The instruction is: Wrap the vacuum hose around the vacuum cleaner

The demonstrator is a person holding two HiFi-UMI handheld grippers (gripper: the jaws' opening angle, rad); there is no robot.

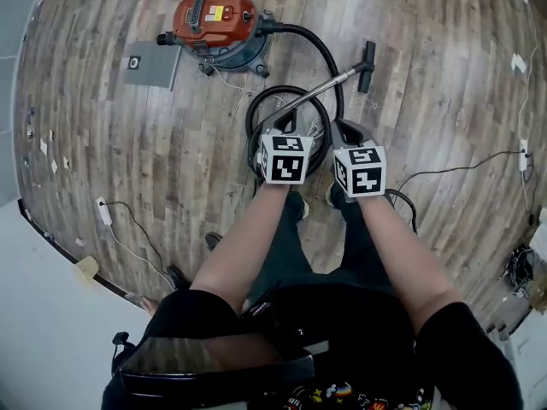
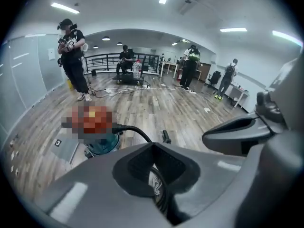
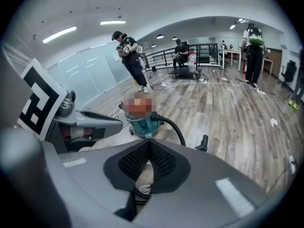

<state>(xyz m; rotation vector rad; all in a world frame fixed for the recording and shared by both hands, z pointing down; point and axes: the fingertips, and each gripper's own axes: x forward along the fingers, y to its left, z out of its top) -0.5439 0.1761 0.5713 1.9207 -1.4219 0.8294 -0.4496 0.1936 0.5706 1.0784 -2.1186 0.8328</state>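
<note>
The vacuum cleaner (image 1: 214,22), red on top with a teal base, stands on the wood floor at the far middle-left. Its black hose (image 1: 325,54) arcs right, then lies in loose loops (image 1: 286,101) in front of my feet. The metal wand ends in a black floor nozzle (image 1: 367,65). My left gripper (image 1: 278,139) and right gripper (image 1: 352,137) hover side by side above the loops, both shut and holding nothing. The left gripper view shows the left gripper (image 2: 154,146), the vacuum (image 2: 102,144) and the hose (image 2: 137,132). The right gripper view shows the right gripper (image 3: 148,144), the vacuum (image 3: 142,122) and the hose (image 3: 175,127).
A grey flat plate (image 1: 152,64) lies left of the vacuum. A power strip (image 1: 102,210) and thin cables (image 1: 453,169) run over the floor. A white surface (image 1: 43,314) fills the lower left. Several people (image 2: 71,56) stand or sit far across the room.
</note>
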